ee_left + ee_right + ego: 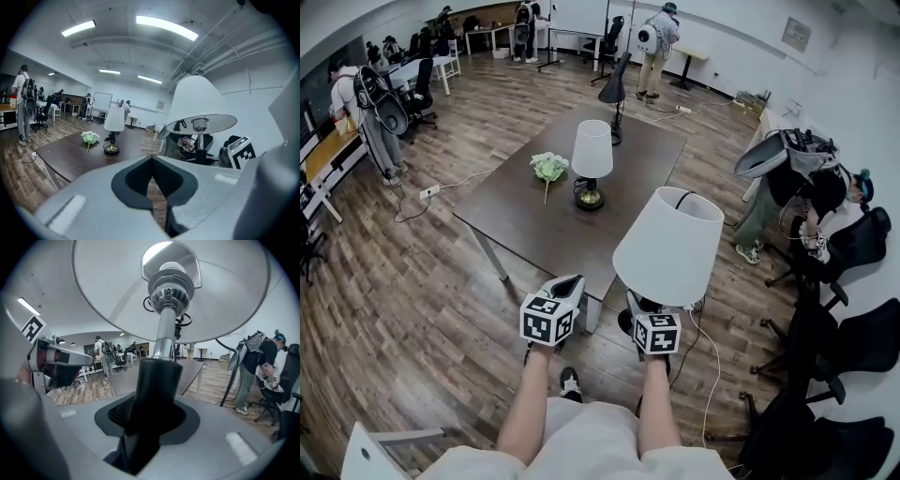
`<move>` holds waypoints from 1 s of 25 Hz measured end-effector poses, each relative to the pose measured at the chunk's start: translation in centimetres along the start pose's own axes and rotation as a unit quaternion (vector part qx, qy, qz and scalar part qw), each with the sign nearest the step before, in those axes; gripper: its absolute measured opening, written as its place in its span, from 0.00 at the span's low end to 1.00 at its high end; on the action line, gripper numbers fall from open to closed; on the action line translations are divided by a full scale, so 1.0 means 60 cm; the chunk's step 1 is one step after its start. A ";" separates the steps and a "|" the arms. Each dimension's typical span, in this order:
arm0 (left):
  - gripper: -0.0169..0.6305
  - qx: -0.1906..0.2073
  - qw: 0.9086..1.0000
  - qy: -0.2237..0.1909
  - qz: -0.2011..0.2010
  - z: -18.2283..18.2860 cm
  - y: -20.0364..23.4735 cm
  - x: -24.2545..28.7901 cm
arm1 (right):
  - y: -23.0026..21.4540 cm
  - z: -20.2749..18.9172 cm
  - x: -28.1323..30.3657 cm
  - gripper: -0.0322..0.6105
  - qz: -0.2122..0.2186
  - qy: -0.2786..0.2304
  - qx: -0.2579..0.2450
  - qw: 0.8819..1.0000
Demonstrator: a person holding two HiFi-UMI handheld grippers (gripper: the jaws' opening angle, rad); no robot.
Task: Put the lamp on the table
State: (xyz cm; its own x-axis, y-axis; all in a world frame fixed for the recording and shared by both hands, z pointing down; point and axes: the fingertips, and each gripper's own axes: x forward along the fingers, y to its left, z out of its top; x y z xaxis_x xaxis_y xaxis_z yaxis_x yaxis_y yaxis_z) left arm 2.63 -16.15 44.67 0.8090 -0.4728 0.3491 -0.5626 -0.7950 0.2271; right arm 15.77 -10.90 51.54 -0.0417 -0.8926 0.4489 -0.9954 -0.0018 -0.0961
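A lamp with a white shade [670,246] and a black stem [154,380] hangs upright over the floor, just off the near right corner of the dark brown table [520,211]. My right gripper [643,307] is shut on that stem below the shade [173,291]. To its left my left gripper [566,284] is shut with nothing in it [151,164], also short of the table's near edge. In the left gripper view the held lamp [201,108] stands to the right.
On the table stand a second white-shaded lamp on a brass base [592,164] and a pale green flower [548,167]. Black office chairs [848,337] and a bent-over person [797,192] are at the right. A white cable [712,375] runs over the floor near my feet.
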 end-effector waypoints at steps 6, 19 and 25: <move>0.03 0.000 1.000 0.011 -0.011 0.010 0.055 0.040 | -0.015 0.012 0.059 0.31 -0.017 0.006 0.013 1.000; 0.03 -0.010 0.999 0.021 -0.023 0.000 0.155 0.050 | 0.026 0.028 0.148 0.31 -0.032 -0.018 0.038 0.999; 0.03 -0.029 0.999 0.025 -0.038 -0.030 0.146 0.062 | 0.028 0.013 0.142 0.31 -0.042 -0.009 0.016 0.999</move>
State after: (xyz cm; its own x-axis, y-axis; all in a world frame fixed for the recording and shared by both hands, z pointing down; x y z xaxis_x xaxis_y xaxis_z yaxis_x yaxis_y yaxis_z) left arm 0.41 -24.19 49.60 0.8414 -0.3908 0.3732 -0.5093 -0.8044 0.3058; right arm 13.80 -18.87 54.52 0.0430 -0.8963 0.4413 -0.9921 -0.0905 -0.0872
